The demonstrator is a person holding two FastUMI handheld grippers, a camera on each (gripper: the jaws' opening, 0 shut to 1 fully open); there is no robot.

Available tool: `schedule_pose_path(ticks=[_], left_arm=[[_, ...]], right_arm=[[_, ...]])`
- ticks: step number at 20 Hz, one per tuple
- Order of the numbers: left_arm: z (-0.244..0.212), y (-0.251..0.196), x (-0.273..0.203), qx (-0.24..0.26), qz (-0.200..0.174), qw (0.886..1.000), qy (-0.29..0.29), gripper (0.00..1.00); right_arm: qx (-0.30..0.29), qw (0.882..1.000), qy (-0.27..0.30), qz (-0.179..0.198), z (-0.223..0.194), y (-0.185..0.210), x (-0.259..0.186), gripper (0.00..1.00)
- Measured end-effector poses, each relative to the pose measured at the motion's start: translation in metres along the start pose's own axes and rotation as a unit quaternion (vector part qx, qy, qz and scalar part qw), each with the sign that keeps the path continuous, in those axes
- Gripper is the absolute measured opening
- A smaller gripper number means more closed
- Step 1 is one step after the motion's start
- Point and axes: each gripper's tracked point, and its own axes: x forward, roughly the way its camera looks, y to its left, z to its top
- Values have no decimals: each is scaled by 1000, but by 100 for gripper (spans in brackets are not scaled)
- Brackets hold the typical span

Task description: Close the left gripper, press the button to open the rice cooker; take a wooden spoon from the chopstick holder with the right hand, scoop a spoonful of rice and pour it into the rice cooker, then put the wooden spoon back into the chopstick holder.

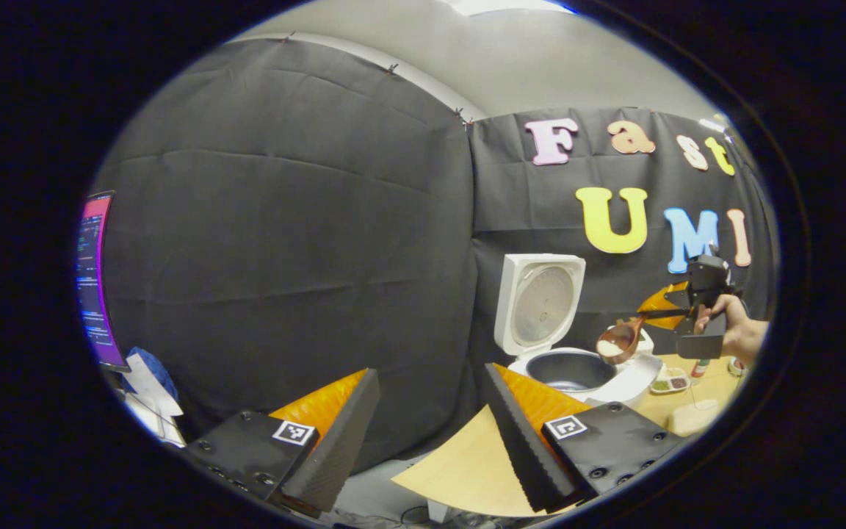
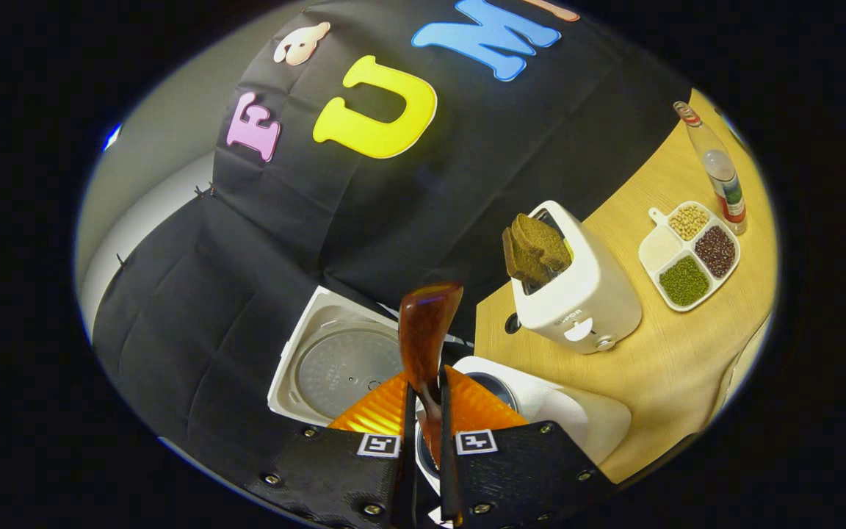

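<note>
Gripping the wooden spoon (image 2: 427,330), the right gripper (image 2: 424,411) hangs over the open rice cooker (image 1: 566,367); left gripper (image 1: 430,433) fingers spread apart.

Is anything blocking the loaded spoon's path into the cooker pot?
Nothing visible. The lid stands open behind the inner pot, and the wooden spoon, held by the right gripper, hangs beside the rim.

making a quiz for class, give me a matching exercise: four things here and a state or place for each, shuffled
1 rice cooker
2 wooden spoon
3 toaster
4 left gripper

a bread slices sticking out of the top
b lid up
c jaws apart, nothing between them
d clamped in the right gripper, rice in the bowl

Pairs: 1-b, 2-d, 3-a, 4-c
</note>
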Motion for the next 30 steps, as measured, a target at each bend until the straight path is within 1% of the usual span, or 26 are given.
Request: schedule_pose_path(ticks=[2, 3, 4, 6, 10, 13, 14, 15, 17, 19, 21, 23, 26, 28, 29, 30], left_arm=[[-6, 4, -1, -1, 5, 1000, 6, 98], [-9, 6, -1, -1, 6, 1000, 9, 100], [-12, 9, -2, -1, 9, 1000, 13, 98], [-17, 16, -3, -2, 19, 1000, 22, 98], [-25, 24, -4, -5, 31, 999, 34, 98], [-26, 27, -2, -3, 37, 999, 37, 98], [-28, 26, -2, -5, 37, 999, 38, 100], [-28, 25, -1, -5, 37, 999, 39, 98], [-28, 23, 1, -2, 35, 999, 41, 98], [-32, 18, 4, -1, 32, 998, 47, 98], [-29, 14, 8, -3, 26, 999, 46, 98], [-24, 10, 11, 0, 22, 999, 41, 98], [-21, 6, 15, 2, 15, 999, 35, 98], [-21, 3, 17, 4, 12, 999, 36, 98], [-22, 3, 17, 4, 11, 999, 36, 98], [-22, 4, 15, 5, 11, 999, 37, 98]], right_arm=[[-24, 1000, -1, -3, -6, 4, 18, 13], [-40, 999, 2, -4, -10, 6, 27, 13], [-54, 999, 5, -4, -14, 8, 37, 13], [-80, 997, 11, -6, -22, 14, 53, 13], [-137, 990, 26, -16, -35, 19, 72, 13], [-215, 976, 30, -29, -38, 15, 79, 13], [-238, 970, 29, -29, -38, 15, 80, 13], [-257, 966, 29, -26, -40, 18, 80, 13], [-296, 955, 24, -23, -41, 21, 77, 13], [-336, 941, 21, -25, -40, 26, 72, 13], [-379, 925, 15, -23, -38, 32, 69, 13], [-428, 903, 0, -23, -34, 39, 65, 13], [-503, 864, -24, -27, -28, 51, 59, 13], [-540, 840, -32, -29, -29, 53, 57, 13], [-554, 832, -31, -30, -30, 52, 57, 13], [-562, 826, -32, -32, -31, 49, 58, 13]])
